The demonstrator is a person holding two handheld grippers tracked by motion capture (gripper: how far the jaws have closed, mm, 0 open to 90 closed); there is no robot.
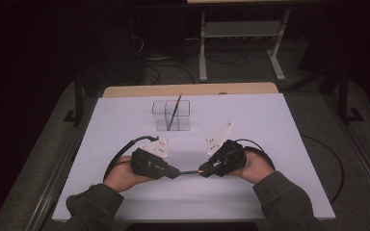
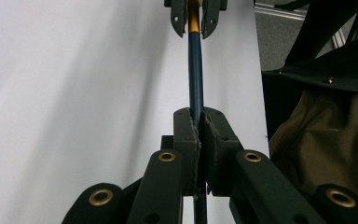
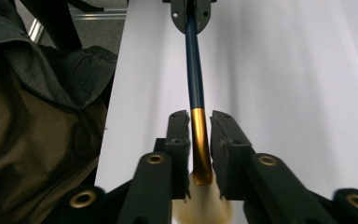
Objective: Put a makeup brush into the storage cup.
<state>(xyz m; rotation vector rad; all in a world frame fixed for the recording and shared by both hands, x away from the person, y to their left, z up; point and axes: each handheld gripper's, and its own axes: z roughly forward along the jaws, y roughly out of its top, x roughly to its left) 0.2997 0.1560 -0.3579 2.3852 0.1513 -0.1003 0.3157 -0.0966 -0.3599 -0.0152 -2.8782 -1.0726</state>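
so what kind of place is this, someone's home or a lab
Most likely a lab or recording workspace, not a home: a plain white-topped table under a fixed camera, cables trailing across the grey floor, a bare metal frame stand behind, and handheld grippers passing a brush.

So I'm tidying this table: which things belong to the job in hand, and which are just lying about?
In the job:
brush
left gripper
right gripper

Lying about:
clear organiser
second brush standing in it
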